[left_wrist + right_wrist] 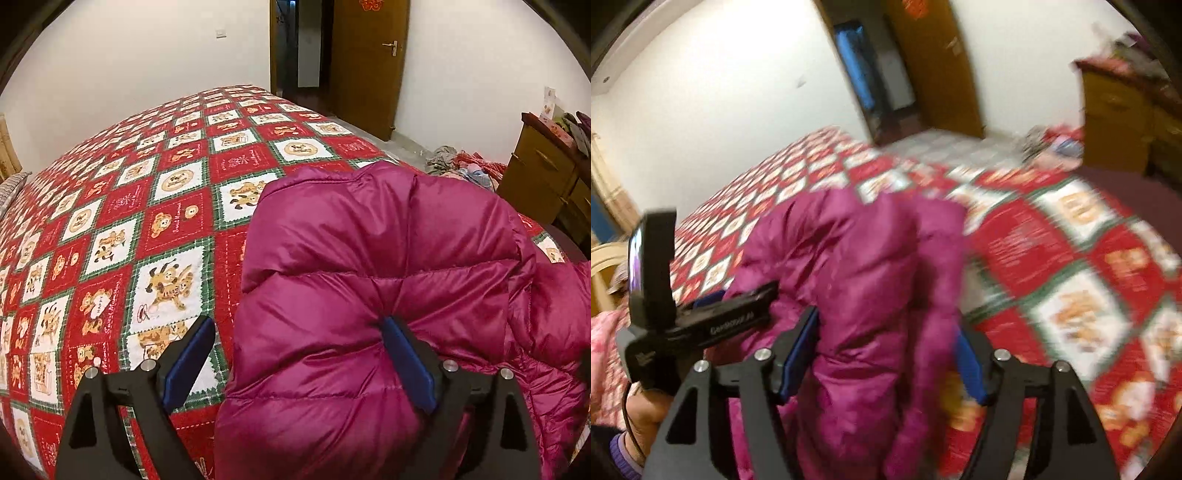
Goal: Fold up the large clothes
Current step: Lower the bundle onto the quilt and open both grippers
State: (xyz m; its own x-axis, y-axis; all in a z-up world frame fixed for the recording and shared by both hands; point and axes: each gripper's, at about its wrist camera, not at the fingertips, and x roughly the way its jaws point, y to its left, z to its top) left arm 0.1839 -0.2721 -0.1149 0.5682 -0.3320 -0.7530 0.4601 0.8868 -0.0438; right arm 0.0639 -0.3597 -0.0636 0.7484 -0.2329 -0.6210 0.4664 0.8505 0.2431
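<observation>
Fold unfinished: shiny magenta quilted down jacket [369, 266] bunched near-right on the checked red bedspread [110, 229], left gripper [299, 354] wide around its edge, right gripper [886, 354] half-closed around a bunch, grip uncertain.

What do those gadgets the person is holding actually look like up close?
Each is a black, angular frame with triangular cut-outs and round silver pins at the joints. The left gripper and right gripper both end in two flat fingers faced with blue pads. Seen from the right wrist, the left one has white lettering, too blurred to read. A thin dark cable runs past a purple cuff.
</observation>
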